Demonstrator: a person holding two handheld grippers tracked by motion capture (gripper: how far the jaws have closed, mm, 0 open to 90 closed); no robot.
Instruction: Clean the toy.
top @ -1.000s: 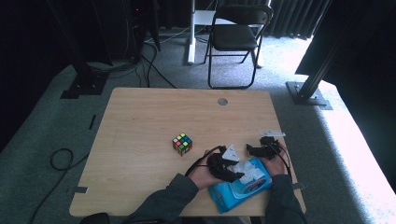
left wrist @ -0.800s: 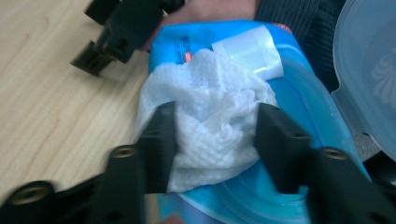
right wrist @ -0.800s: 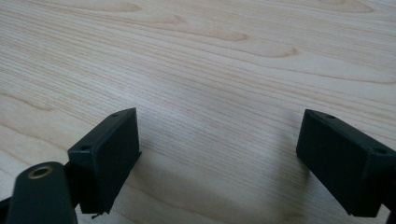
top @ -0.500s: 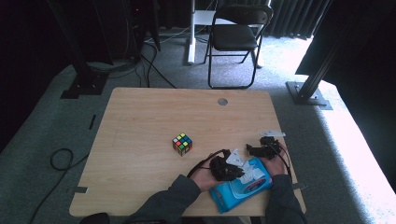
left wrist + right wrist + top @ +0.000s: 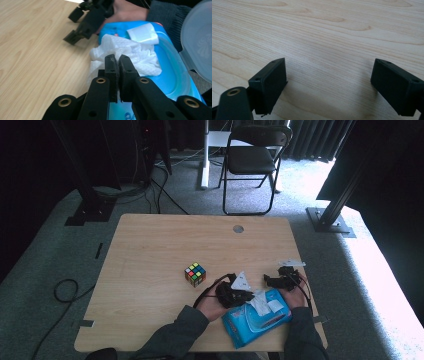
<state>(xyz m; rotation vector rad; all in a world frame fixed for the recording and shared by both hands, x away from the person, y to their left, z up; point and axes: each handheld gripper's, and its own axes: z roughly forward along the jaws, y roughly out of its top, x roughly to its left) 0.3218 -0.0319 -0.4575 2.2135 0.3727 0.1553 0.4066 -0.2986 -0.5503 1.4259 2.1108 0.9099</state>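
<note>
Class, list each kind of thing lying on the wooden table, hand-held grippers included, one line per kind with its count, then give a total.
Puzzle cube: 1
Blue wipes pack: 1
White wipe, pulled up from the pack: 1
Hand-held grippers: 2, left and right
Total: 5

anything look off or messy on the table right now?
Nothing spilled or damaged. The blue wipes pack lies askew at the table's near edge, lid flipped open, with a crumpled white wipe bunched out of its opening, pinched by the left gripper. The puzzle cube sits apart, untouched.
</note>
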